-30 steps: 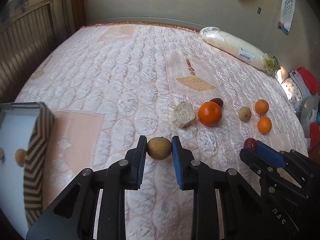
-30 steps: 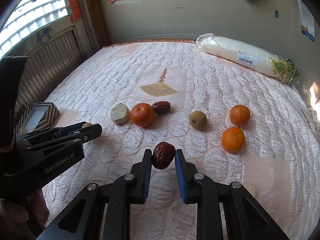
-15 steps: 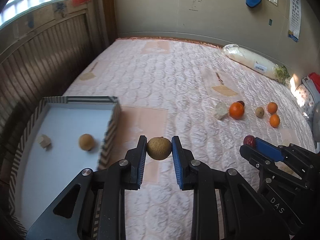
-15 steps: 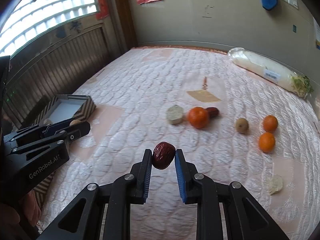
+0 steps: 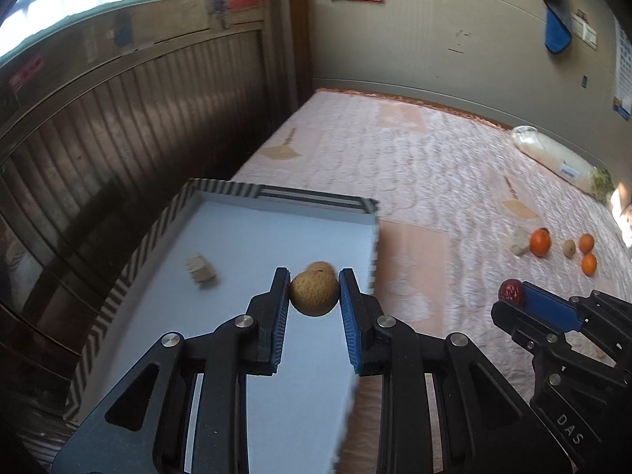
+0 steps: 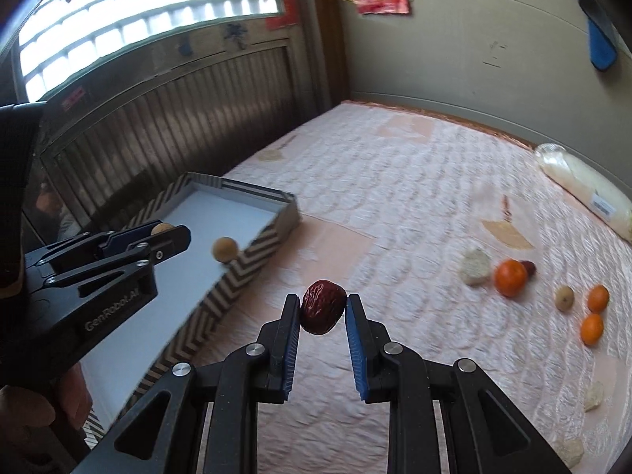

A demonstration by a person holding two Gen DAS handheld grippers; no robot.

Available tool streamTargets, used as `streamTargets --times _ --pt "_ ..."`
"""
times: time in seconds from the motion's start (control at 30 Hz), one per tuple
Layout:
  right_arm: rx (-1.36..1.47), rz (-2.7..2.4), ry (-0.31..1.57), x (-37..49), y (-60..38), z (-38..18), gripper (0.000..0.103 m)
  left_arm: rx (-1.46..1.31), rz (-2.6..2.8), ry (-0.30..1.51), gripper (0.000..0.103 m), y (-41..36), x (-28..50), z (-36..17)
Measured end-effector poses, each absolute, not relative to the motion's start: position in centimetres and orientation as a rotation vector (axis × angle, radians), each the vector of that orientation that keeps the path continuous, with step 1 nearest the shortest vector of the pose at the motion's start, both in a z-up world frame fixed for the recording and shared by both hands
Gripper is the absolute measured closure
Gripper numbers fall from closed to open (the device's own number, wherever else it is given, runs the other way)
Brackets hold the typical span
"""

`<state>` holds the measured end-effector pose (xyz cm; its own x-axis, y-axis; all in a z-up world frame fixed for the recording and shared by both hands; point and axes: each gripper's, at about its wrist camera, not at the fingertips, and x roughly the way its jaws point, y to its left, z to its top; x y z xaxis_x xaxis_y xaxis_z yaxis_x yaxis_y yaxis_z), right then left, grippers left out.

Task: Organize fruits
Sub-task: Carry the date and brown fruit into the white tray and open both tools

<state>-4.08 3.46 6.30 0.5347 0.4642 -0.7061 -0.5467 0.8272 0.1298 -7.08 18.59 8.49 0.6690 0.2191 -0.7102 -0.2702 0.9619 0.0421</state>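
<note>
My left gripper (image 5: 314, 294) is shut on a round brown fruit (image 5: 314, 293) and holds it above the striped-rim tray (image 5: 304, 195). The tray holds another brown fruit (image 5: 320, 265) and a pale chunk (image 5: 201, 270). My right gripper (image 6: 322, 310) is shut on a dark red date (image 6: 323, 306) above the quilt, right of the tray (image 6: 237, 272). It also shows in the left wrist view (image 5: 513, 292). My left gripper shows in the right wrist view (image 6: 166, 233). On the quilt lie three oranges (image 6: 510, 277), a brown fruit (image 6: 564, 297), another date (image 6: 528, 267) and a pale chunk (image 6: 476, 266).
A pink quilted bed (image 6: 395, 181) bears everything. A wrapped white radish (image 6: 580, 185) lies at its far right edge. A dark slatted wall (image 5: 118, 126) runs along the left, close behind the tray. Small pale scraps (image 6: 592, 395) lie at the near right.
Both grippers have swung left with their fruit. My left gripper has moved from beside the tray to over it. The loose fruit now lies far to the right.
</note>
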Motion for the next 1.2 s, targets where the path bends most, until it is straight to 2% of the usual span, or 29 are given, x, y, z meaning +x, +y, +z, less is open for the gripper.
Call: streamTargets --times 0.57,1.2 --pt "-0.199 0.79 0.829 -5.3 13.6 5.8 0.081 -0.146 0.401 0.845 0.078 26.5 -9.2 6.7" --pt "-0.295 0.857 0.911 -5.1 18.9 2.3 0.081 -0.198 0.408 0.907 0.079 28.7 -8.9 4.8"
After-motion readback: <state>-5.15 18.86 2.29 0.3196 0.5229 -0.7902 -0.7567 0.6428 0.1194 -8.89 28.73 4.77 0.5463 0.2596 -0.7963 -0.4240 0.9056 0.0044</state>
